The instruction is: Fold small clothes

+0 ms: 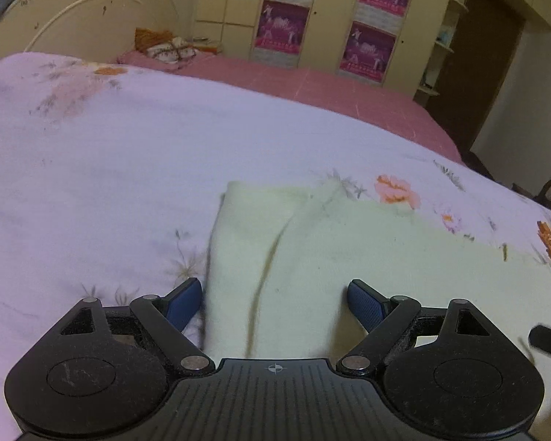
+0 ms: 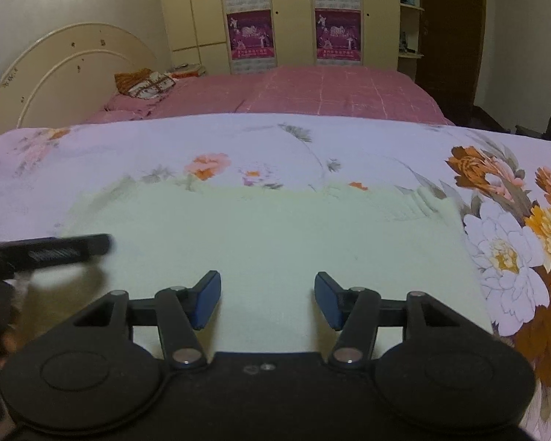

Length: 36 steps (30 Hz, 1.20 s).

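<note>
Left gripper (image 1: pixel 274 299): I had its jaws spread wide, gripping nothing.
Right gripper (image 2: pixel 267 299): I saw its jaws partway apart, empty.
Pale green cloth (image 1: pixel 312 250): it lay flat on the floral sheet (image 1: pixel 110 165), under and ahead of both jaws, its folded edge just inside my left finger.

The right gripper (image 2: pixel 267 300) hovers over a pale green cloth (image 2: pixel 275 242), its blue-padded jaws apart with nothing pinched between them. The cloth lies flat on a white floral sheet (image 2: pixel 238 139), whose large orange and white blossoms spread at the right. At the near left, the dark, blurred left gripper (image 2: pixel 55 251) reaches in above the cloth's left part. Farther off lies a pink checked bedspread (image 2: pixel 330 88) with a patterned cushion (image 2: pixel 143 82) at its left, a cream headboard (image 2: pixel 73 62), and a wardrobe carrying purple posters (image 2: pixel 251 33).
</note>
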Each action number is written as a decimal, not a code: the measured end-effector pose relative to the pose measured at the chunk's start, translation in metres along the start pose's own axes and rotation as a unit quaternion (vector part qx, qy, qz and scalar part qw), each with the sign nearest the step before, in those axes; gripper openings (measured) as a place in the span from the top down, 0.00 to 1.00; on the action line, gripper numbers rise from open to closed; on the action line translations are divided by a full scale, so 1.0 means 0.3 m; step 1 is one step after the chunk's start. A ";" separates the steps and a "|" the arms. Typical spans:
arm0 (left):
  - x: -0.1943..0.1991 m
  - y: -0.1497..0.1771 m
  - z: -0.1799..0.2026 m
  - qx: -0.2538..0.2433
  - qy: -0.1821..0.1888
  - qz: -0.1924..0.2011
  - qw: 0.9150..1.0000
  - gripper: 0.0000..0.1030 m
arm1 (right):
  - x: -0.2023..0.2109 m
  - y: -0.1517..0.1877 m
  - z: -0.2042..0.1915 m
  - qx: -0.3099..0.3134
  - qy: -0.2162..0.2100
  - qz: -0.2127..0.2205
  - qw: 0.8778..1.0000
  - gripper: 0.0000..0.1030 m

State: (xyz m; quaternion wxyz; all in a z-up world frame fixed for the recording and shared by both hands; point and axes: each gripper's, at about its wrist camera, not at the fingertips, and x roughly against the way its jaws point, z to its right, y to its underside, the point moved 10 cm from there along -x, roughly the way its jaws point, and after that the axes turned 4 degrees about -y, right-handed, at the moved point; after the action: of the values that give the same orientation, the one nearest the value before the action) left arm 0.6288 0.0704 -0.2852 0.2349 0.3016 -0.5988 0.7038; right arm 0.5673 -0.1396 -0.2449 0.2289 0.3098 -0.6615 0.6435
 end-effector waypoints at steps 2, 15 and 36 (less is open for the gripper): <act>0.028 -0.019 0.021 -0.006 0.003 0.027 1.000 0.17 | -0.011 -0.017 0.057 -0.016 0.015 0.004 1.000 0.46; -0.065 -0.047 0.189 -0.086 0.025 0.030 0.996 0.17 | -0.103 -0.061 0.337 -0.047 0.083 -0.010 0.995 0.46; 0.233 0.110 0.112 -0.124 0.000 0.001 0.992 0.17 | 0.043 0.076 -0.070 0.024 0.014 -0.028 0.999 0.44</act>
State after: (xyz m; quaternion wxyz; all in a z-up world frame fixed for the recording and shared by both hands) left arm 0.5615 0.0296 -0.2556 0.2695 0.2696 -0.6817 0.6245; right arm 0.5402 -0.1207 -0.2506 0.2481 0.3246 -0.6336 0.6570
